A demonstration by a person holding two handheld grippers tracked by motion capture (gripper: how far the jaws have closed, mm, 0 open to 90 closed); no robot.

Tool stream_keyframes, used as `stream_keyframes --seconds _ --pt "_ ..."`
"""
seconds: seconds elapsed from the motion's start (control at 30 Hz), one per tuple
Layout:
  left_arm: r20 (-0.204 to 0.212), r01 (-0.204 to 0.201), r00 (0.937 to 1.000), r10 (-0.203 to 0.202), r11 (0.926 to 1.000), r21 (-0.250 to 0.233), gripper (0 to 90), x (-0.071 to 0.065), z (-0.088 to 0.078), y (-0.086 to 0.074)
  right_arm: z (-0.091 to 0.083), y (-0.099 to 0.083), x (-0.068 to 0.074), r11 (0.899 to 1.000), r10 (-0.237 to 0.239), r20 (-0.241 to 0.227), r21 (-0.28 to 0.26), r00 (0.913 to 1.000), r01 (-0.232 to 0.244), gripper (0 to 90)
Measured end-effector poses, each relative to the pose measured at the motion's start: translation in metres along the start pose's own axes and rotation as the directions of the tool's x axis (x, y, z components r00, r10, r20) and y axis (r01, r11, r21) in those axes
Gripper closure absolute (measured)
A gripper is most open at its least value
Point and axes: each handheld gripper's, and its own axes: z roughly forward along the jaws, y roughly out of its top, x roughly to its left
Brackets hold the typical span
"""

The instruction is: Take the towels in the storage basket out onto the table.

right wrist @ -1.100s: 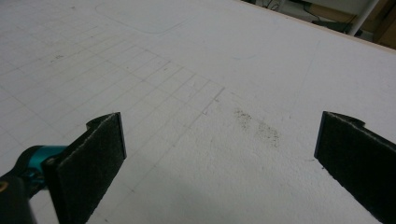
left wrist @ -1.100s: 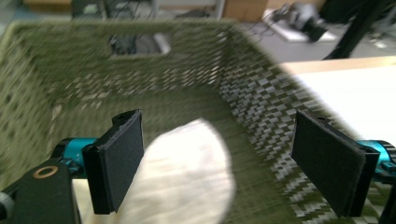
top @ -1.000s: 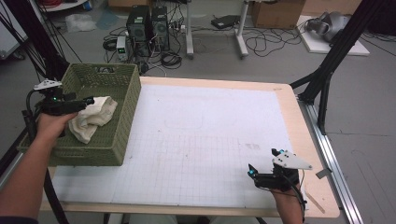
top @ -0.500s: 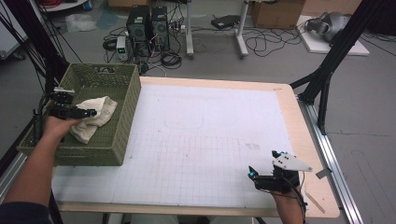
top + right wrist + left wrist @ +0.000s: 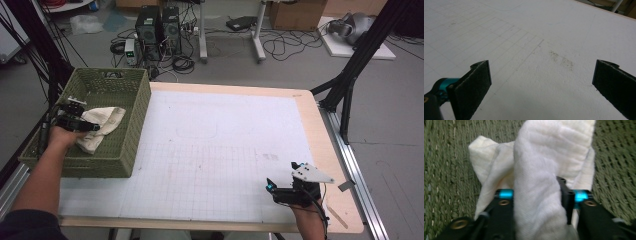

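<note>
A crumpled white cloth (image 5: 104,126) lies inside the green woven basket (image 5: 136,125) at the table's left. My left gripper (image 5: 93,128) reaches into the basket from the left. Its jaws have just been closing, and they now pinch a bunched fold of the cloth (image 5: 536,167) between them; the left gripper (image 5: 537,193) is shut on it. The basket's woven floor (image 5: 446,157) shows around the cloth. My right gripper (image 5: 280,176) rests low over the white gridded mat (image 5: 220,145) near the front right. The right gripper (image 5: 541,75) stands open above bare mat (image 5: 524,30).
The mat covers most of the wooden table (image 5: 330,150). A metal rail (image 5: 357,170) runs along the right edge. Beyond the far edge stand computer towers (image 5: 157,25), cables and black frame legs (image 5: 350,75) on the floor.
My left gripper has sunk a little into the basket onto the cloth, and its jaws have drawn together on the fold. The right gripper has kept still.
</note>
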Motion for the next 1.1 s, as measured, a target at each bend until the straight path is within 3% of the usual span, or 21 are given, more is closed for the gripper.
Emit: stream_keyframes --seconds 0.17,0.27,0.43,0.53,0.67,1.0,1.1 --pt "0.009 0.002 1.0000 -0.001 0.9984 -0.056 73.4 0.000 -0.010 0.003 -0.001 0.001 0.001 1.000 0.000 0.001 -0.002 1.0000 0.000 1.3" --pt "0.011 0.005 0.9999 -0.004 0.9935 -0.113 74.0 -0.001 -0.019 0.005 -0.001 0.001 0.000 1.000 0.004 0.000 -0.004 1.0000 -0.004 1.3" --pt "0.011 -0.010 0.9999 0.013 0.9769 -0.214 74.3 -0.001 -0.034 0.007 -0.002 0.001 -0.001 1.000 0.013 0.001 -0.010 0.9999 -0.013 1.3" --pt "0.021 0.001 0.9998 0.005 0.9612 -0.276 74.4 -0.001 -0.043 0.007 -0.002 0.001 0.000 1.000 0.012 0.000 -0.010 0.9999 -0.012 1.4" --pt "0.051 0.020 0.9987 -0.001 0.9304 -0.366 74.6 -0.002 -0.058 0.007 -0.002 0.002 0.000 1.000 0.015 -0.001 -0.011 0.9999 -0.015 1.3" --pt "0.103 0.027 0.9943 0.028 0.8662 -0.499 74.8 -0.007 -0.093 0.011 -0.002 0.003 0.001 1.000 0.010 -0.005 -0.017 0.9999 -0.010 1.3" --pt "0.108 0.016 0.9929 0.050 0.8436 -0.537 74.8 -0.011 -0.104 0.014 -0.002 0.004 0.001 1.000 0.007 -0.007 -0.017 1.0000 -0.007 1.4"
